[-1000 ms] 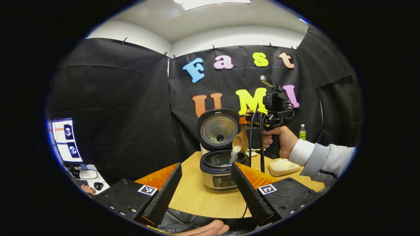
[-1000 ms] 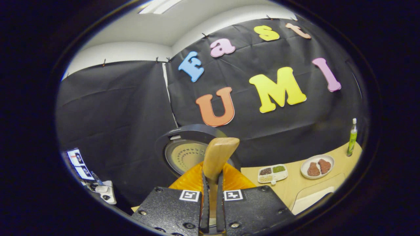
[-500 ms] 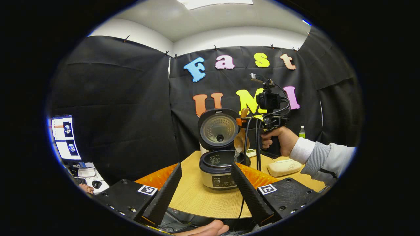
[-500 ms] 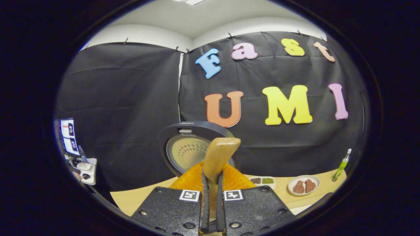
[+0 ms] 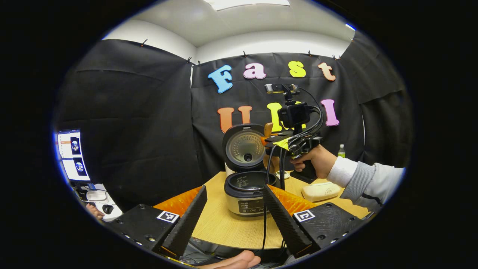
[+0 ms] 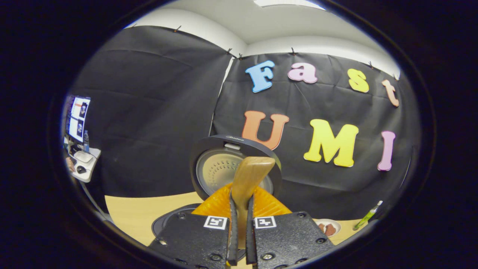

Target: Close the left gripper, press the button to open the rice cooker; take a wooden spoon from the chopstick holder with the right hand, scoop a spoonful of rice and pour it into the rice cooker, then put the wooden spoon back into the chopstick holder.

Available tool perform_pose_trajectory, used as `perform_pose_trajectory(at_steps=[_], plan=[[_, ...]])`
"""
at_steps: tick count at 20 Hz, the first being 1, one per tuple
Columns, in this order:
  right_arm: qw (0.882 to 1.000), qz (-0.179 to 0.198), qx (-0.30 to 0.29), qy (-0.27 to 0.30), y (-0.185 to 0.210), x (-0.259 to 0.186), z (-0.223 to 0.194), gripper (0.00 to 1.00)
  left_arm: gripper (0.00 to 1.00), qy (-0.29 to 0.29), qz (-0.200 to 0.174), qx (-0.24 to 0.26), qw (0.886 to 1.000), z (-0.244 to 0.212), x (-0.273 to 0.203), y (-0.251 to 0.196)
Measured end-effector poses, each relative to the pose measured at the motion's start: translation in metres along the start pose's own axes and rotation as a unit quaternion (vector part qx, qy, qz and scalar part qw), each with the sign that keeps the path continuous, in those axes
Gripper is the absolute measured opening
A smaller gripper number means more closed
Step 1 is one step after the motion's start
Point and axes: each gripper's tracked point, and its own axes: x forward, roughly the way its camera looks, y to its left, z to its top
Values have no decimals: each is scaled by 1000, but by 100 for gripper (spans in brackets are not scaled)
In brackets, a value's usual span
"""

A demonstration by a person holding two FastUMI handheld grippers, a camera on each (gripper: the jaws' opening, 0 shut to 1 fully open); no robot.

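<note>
wooden spoon (image 6: 249,175) clamped upright in right claw (image 6: 241,239) above open rice cooker (image 5: 247,186); left claw (image 5: 233,209) gapes empty.

Raised lid (image 5: 244,146) walls the rice cooker (image 5: 248,194) behind; its mouth lies open above.

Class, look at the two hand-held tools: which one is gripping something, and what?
The right tool is the one gripping: its fingers press on the wooden spoon handle. The left tool stands open with nothing between its fingers.
</note>
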Motion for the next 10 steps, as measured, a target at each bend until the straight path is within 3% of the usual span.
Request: perform_pose_trajectory(at_steps=[5, 10], plan=[[1000, -24, -9, -3, -20, -10, 10, 14, 96, -2, 7, -8, 1000, 3, 0, 1], [998, -59, 13, -5, -74, -28, 22, 14, 96, -5, -1, -10, 1000, 8, -3, -11]])
